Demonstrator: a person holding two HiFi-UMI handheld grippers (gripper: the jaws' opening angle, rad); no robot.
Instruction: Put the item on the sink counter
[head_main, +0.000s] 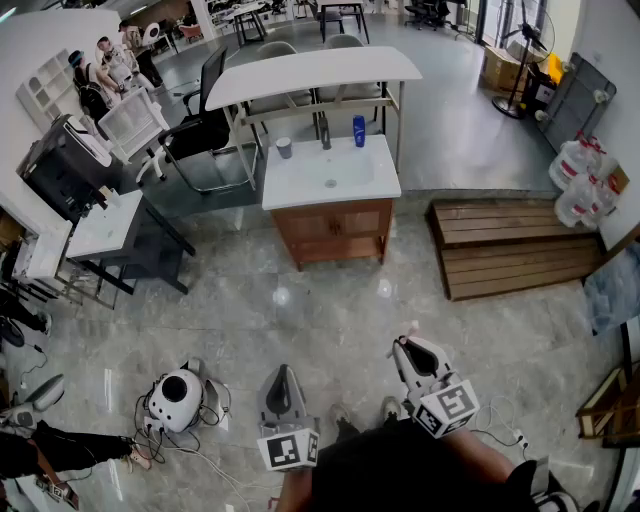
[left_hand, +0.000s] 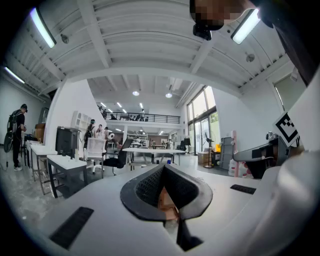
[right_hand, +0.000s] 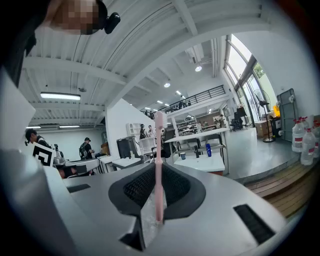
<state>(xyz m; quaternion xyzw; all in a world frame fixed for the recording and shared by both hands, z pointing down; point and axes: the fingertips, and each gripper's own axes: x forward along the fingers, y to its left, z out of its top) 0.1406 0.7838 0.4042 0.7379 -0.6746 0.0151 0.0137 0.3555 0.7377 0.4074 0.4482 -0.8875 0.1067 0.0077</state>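
Note:
The sink counter stands ahead across the grey floor: a white top with a basin on a wooden cabinet. On it are a cup, a faucet and a blue bottle. My right gripper is low in the head view, far short of the counter, and shut on a thin pink toothbrush-like stick that stands upright between the jaws. The right gripper view shows the counter beyond my right gripper. My left gripper is beside it, with the jaws of my left gripper shut and nothing in them.
A wooden slatted platform lies right of the counter, with plastic jugs behind it. A long white table stands behind the sink. A desk with a monitor and an office chair are at the left. A round white device with cables lies on the floor near my left.

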